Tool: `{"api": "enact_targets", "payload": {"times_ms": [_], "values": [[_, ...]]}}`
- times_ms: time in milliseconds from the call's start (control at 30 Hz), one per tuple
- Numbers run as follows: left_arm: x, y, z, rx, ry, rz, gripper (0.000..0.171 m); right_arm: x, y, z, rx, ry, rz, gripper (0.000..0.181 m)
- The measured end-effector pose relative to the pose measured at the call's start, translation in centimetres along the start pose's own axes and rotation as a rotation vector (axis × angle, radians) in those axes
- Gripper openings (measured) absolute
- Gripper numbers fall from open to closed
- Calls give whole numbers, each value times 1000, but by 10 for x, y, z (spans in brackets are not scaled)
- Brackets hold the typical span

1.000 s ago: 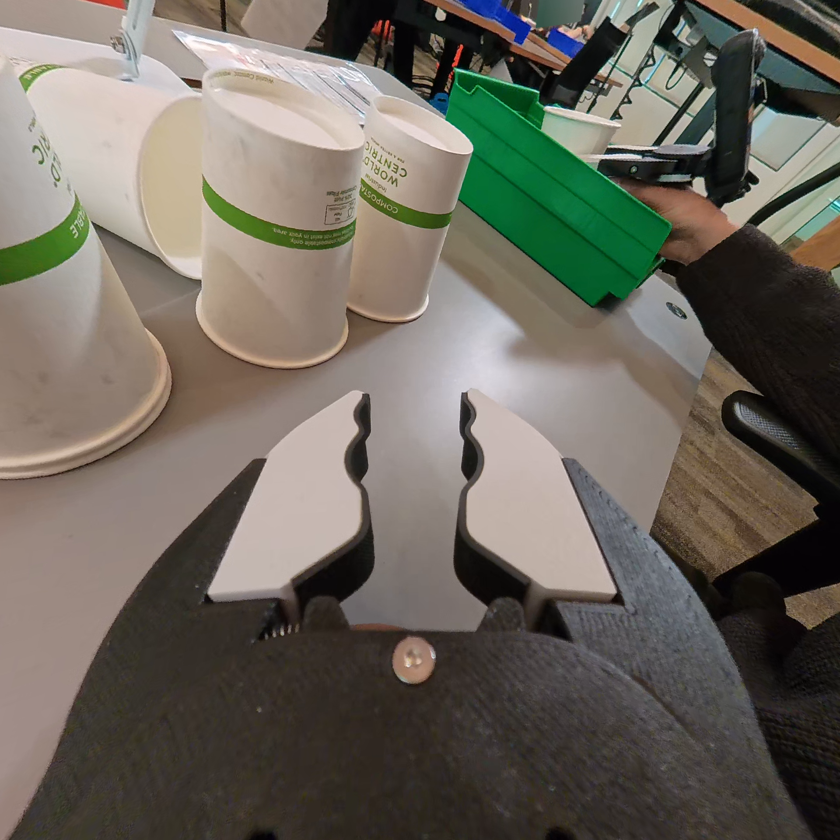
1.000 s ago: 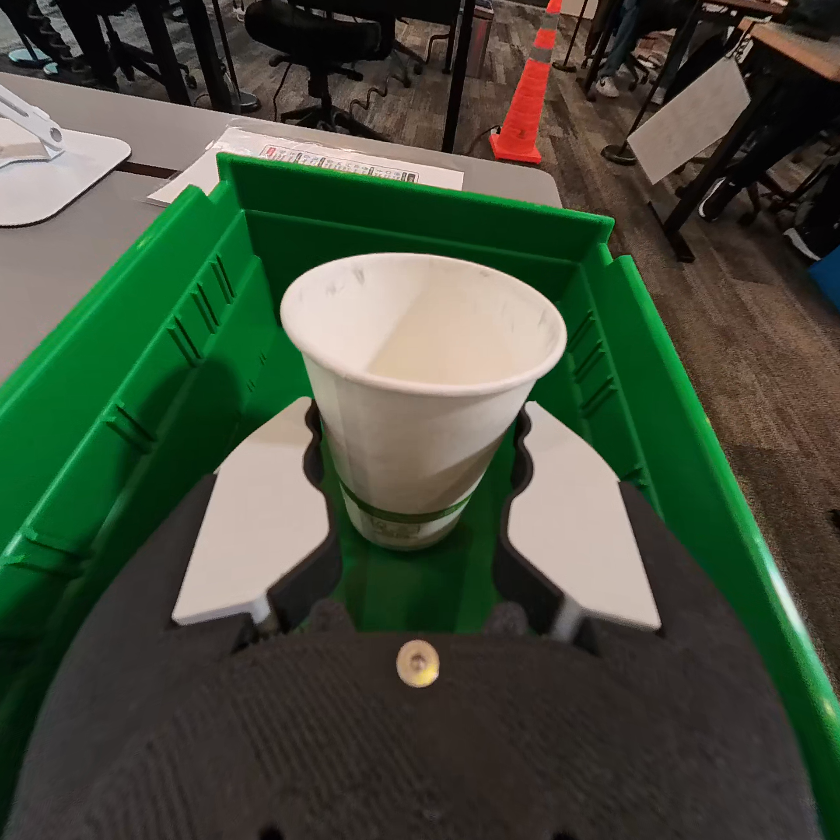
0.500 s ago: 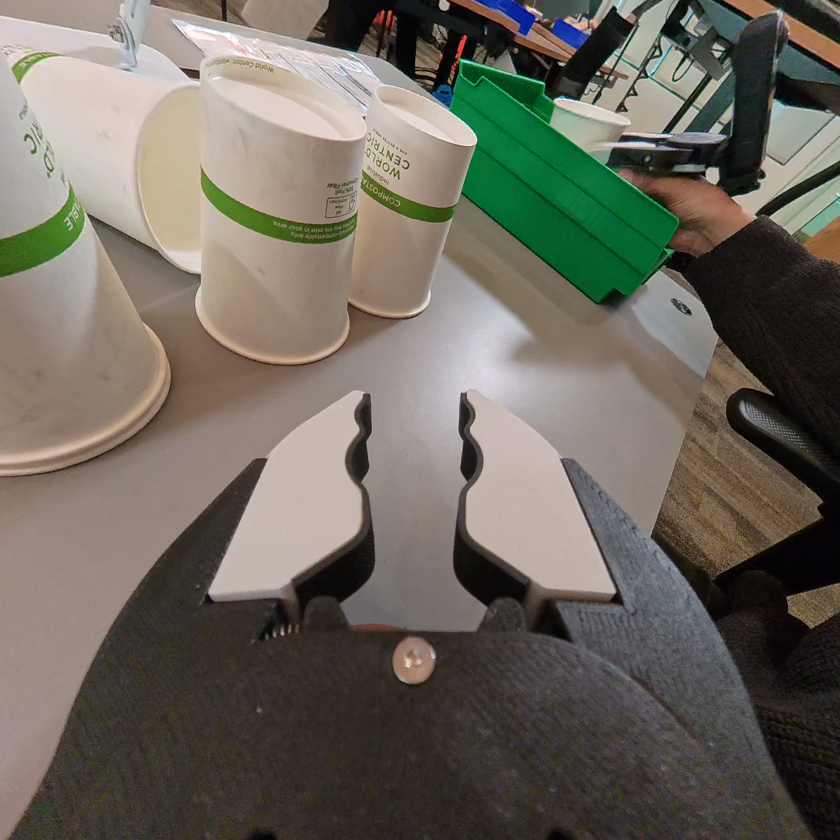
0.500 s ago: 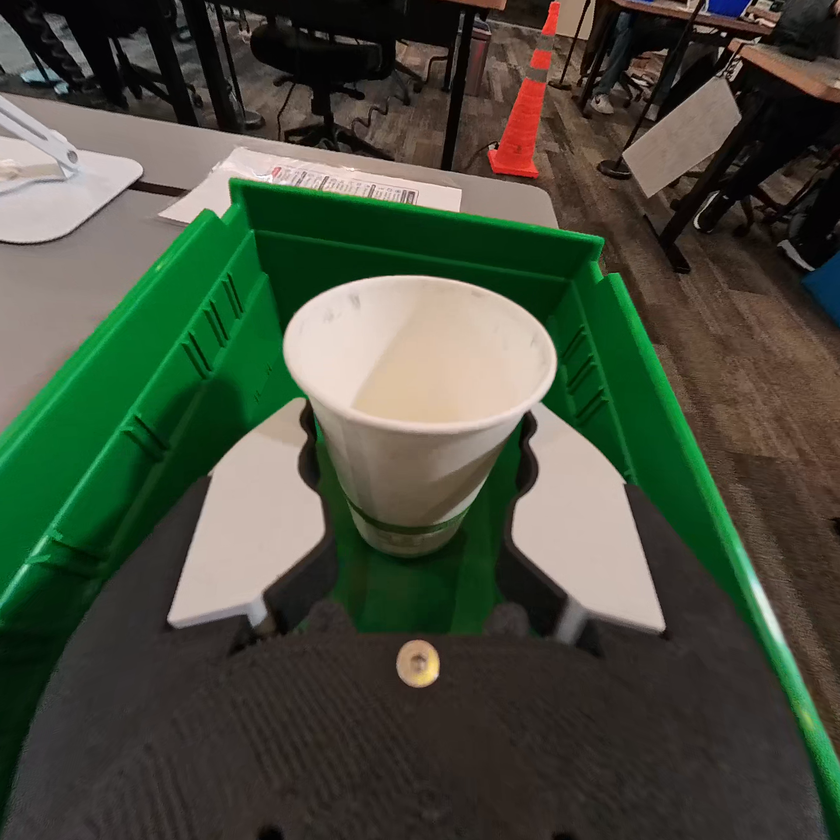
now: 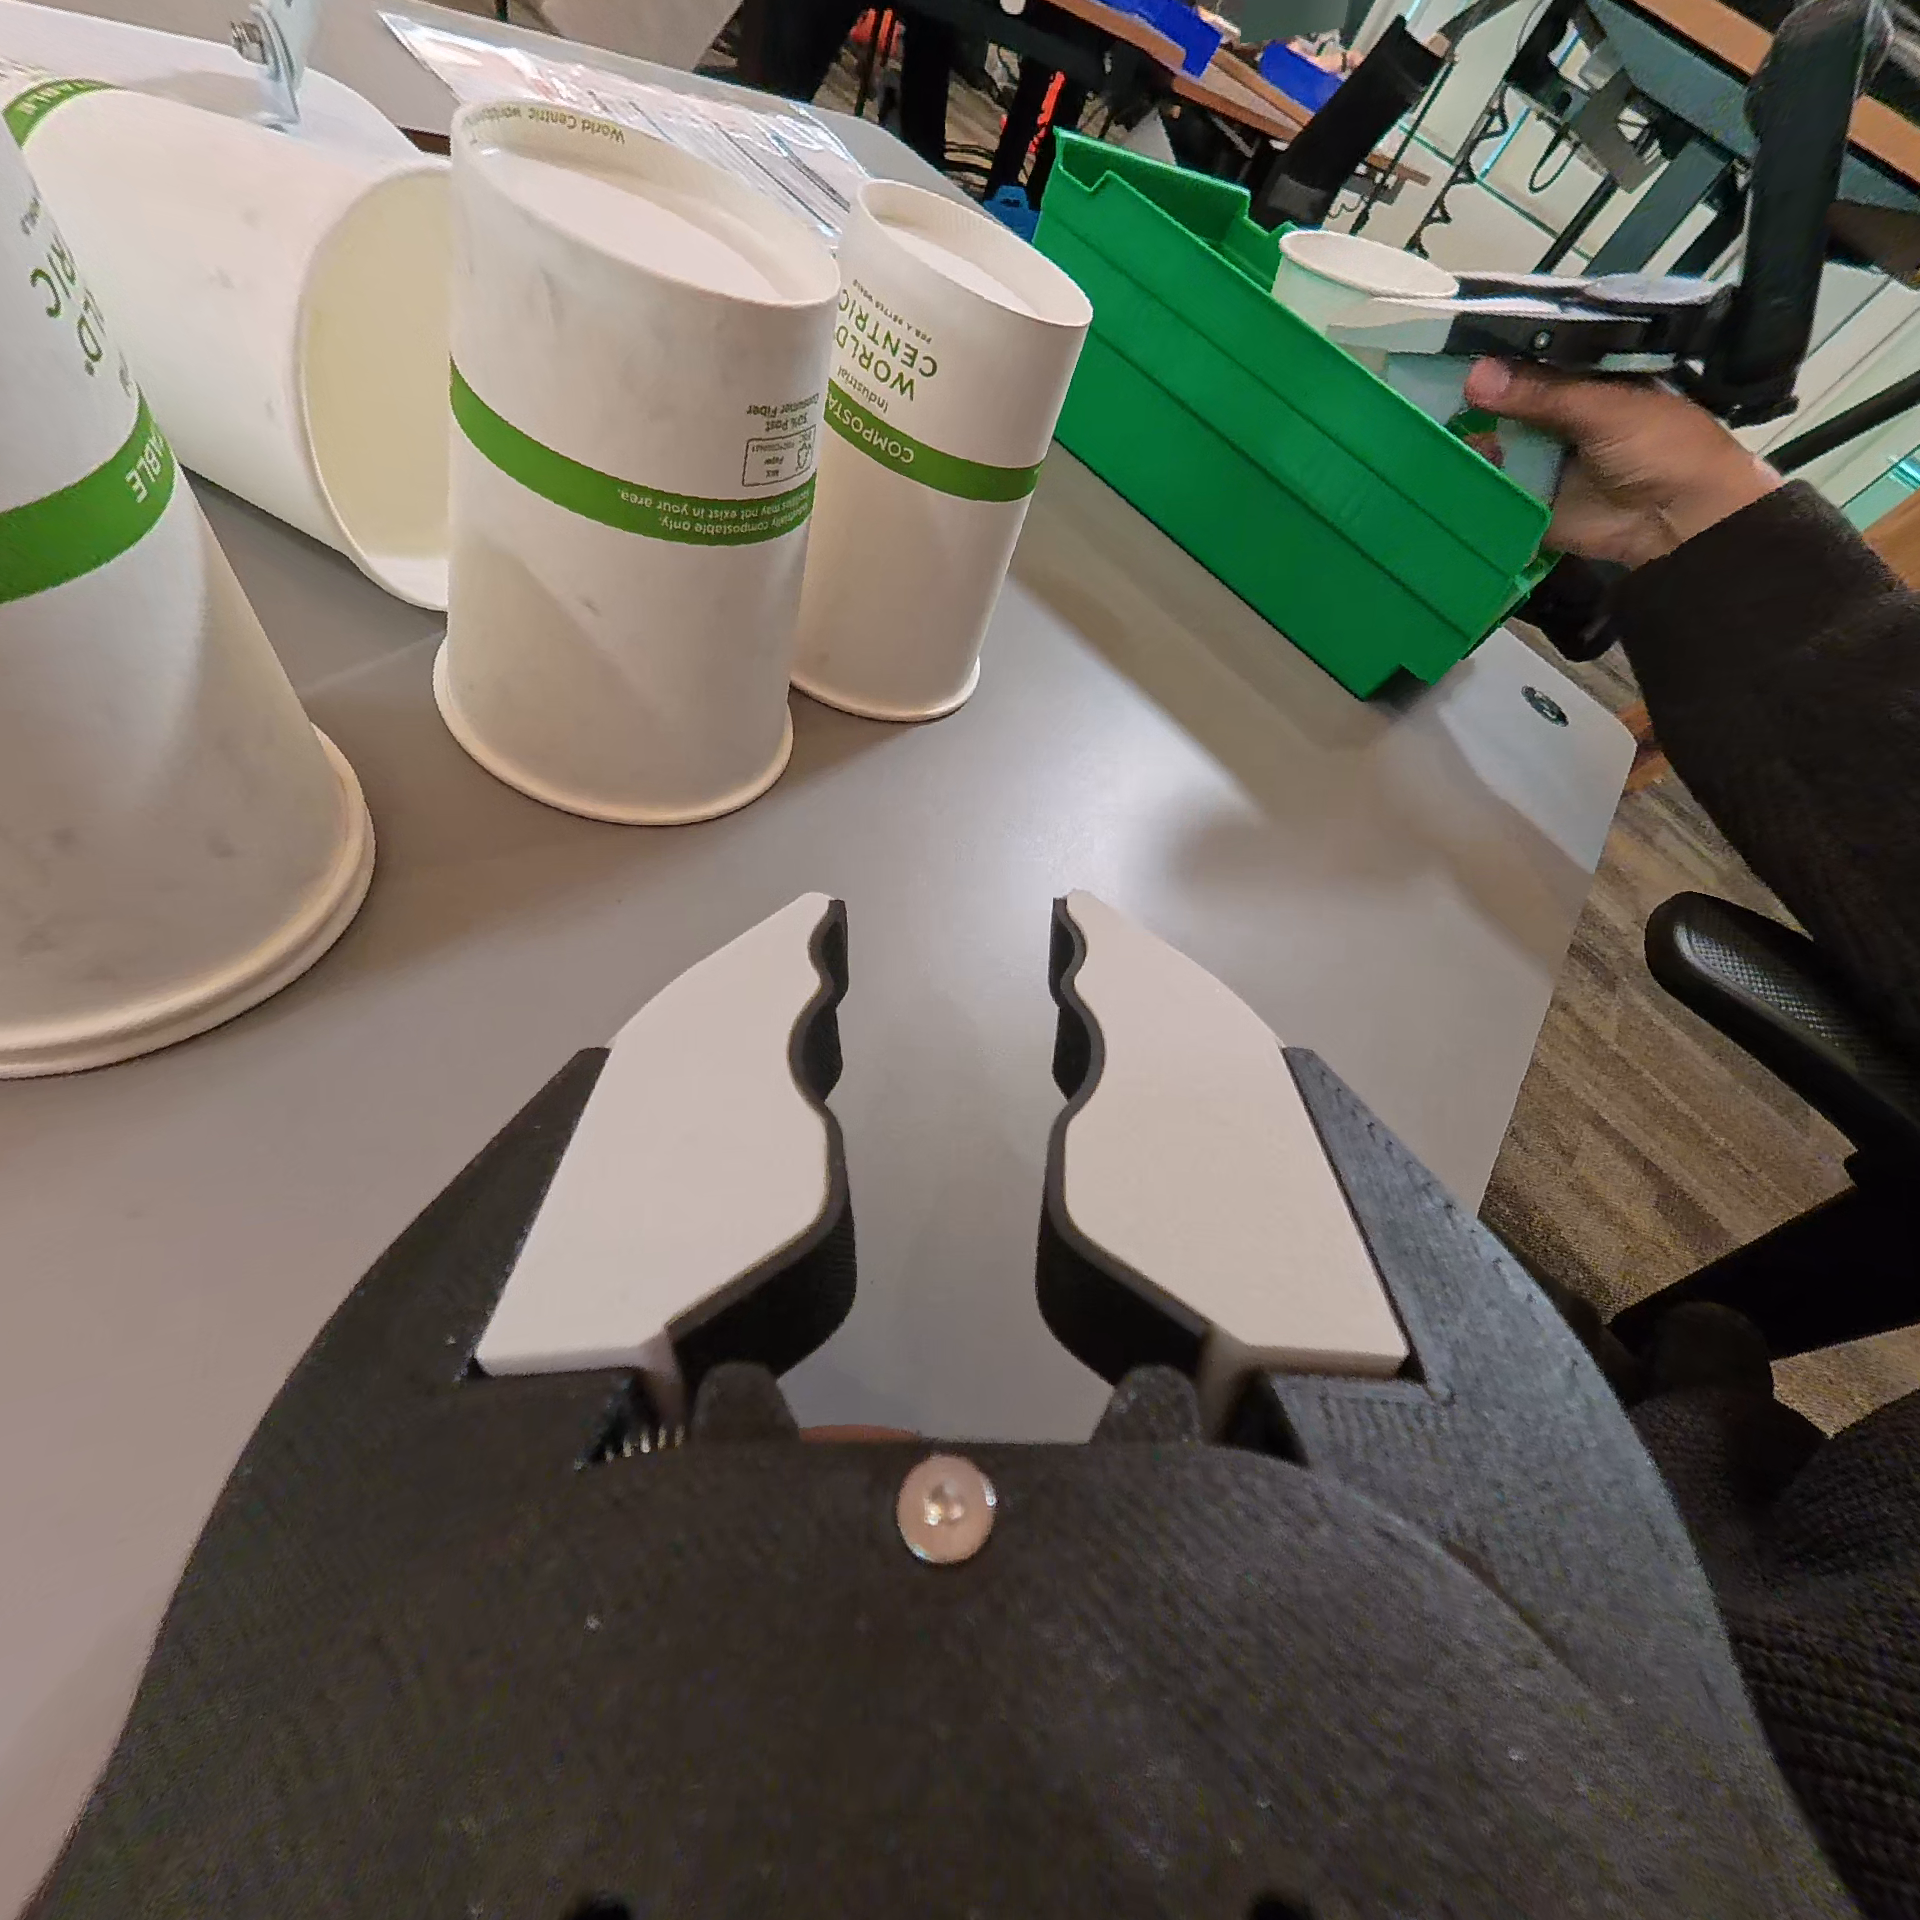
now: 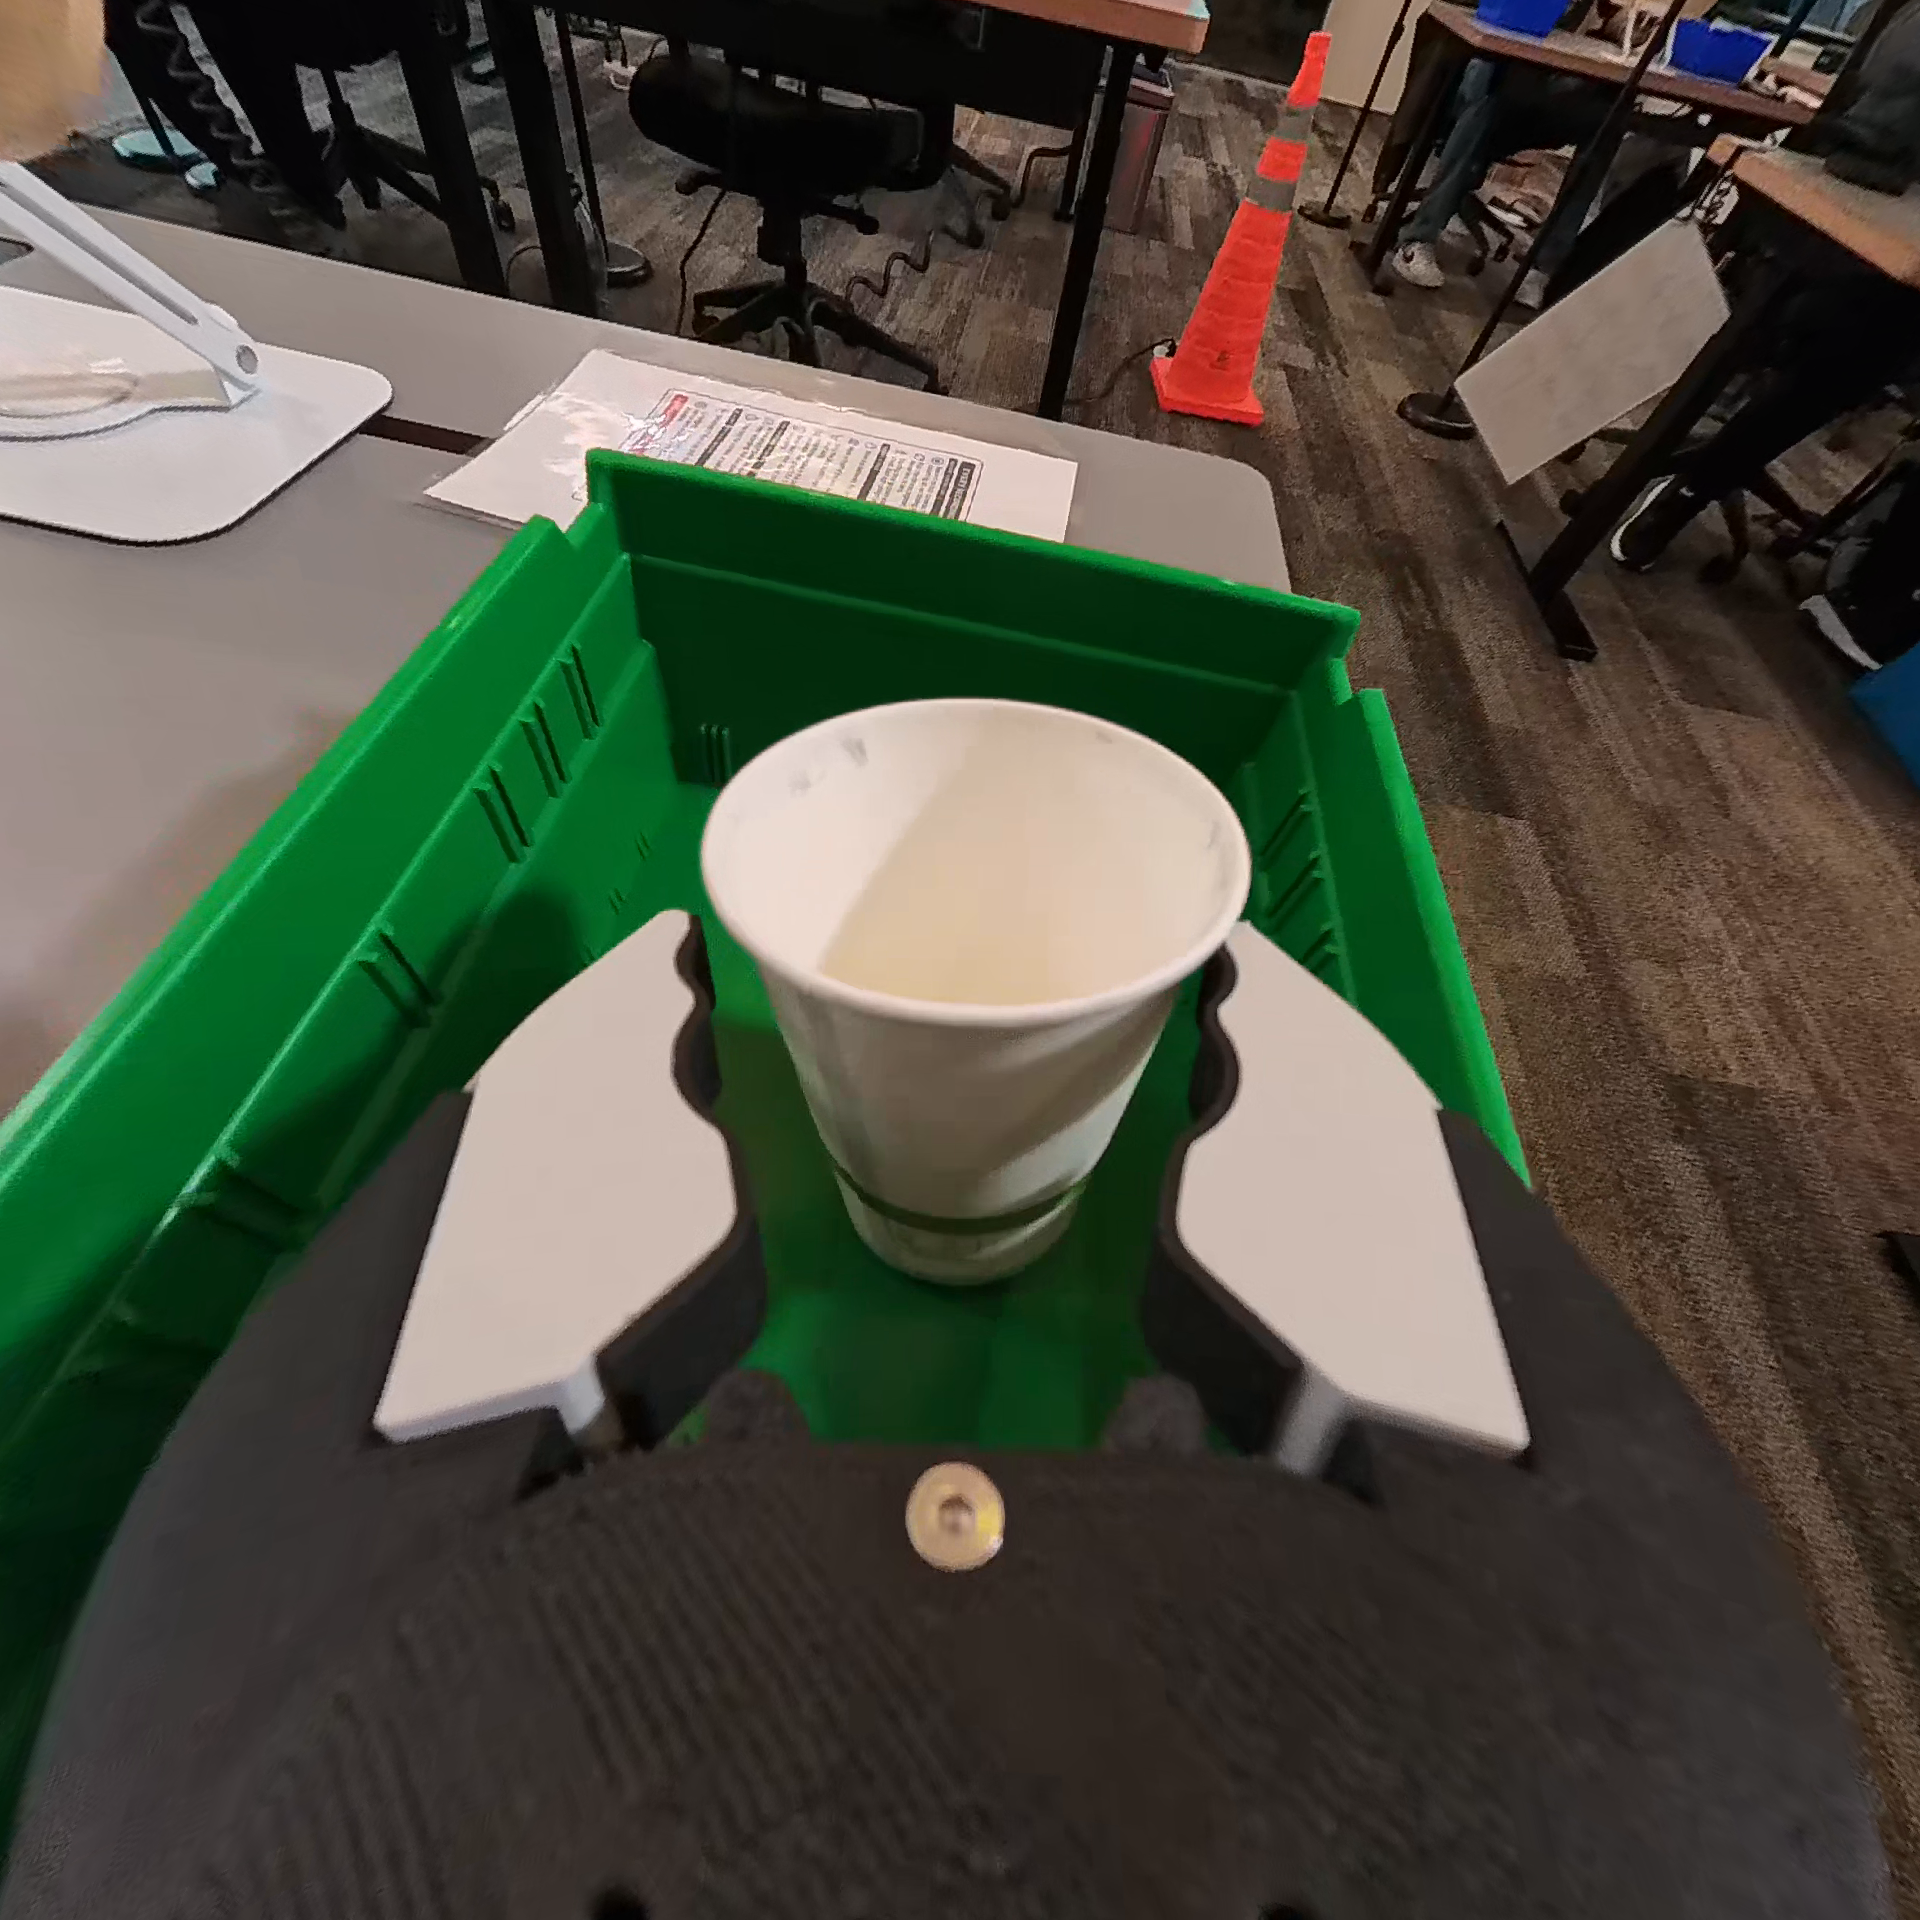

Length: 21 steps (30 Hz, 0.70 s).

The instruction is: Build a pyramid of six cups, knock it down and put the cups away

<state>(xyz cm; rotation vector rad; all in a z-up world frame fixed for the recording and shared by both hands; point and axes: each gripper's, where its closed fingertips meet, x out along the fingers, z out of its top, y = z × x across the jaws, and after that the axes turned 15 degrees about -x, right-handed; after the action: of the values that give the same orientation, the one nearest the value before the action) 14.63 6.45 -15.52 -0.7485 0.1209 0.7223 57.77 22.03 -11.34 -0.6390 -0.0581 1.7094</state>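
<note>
My right tool (image 6: 956, 1029) sat over the green bin (image 6: 436, 935), its fingers (image 6: 582, 1174) spread wide to either side of an upright white paper cup (image 6: 977, 997). Whether the pads touched the cup's wall I could not tell; a gap showed on the left side. The cup stood mouth up on the bin floor, toward the near end, with a green band low on its wall. The bin lay at the right edge of the grey surface (image 6: 208, 675), and a printed sheet in a clear sleeve (image 6: 790, 447) lay just past its far wall. A white stand base (image 6: 177, 436) rested on the surface at far left. An orange cone (image 6: 1236, 281) stood on the floor beyond. My left tool (image 5: 945, 997) hung low over a bare stretch of the surface, fingers apart with nothing between them. Ahead of it on the left stood three inverted white cups with green bands: a near one (image 5: 135, 727), a middle one (image 5: 623, 499) and a far one (image 5: 925, 468). A fourth cup (image 5: 239, 312) lay on its side behind them. In the left wrist view the bin (image 5: 1278, 457) showed at far right, with the right tool (image 5: 1413, 301) above it, held by a hand (image 5: 1621, 478).
</note>
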Motion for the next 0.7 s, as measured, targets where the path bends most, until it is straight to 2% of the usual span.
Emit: {"api": "enact_targets", "payload": {"times_ms": [267, 467, 700], "values": [[0, 0, 0, 5, 1, 2, 38, -3, -6, -12, 90, 70, 16, 87], [0, 0, -1, 8, 3, 2, 38, -4, -1, -10, 113, 74, 56, 87], [0, 1, 0, 3, 2, 6, 38, -11, 2, -21, 117, 212, 85, 86]]}}
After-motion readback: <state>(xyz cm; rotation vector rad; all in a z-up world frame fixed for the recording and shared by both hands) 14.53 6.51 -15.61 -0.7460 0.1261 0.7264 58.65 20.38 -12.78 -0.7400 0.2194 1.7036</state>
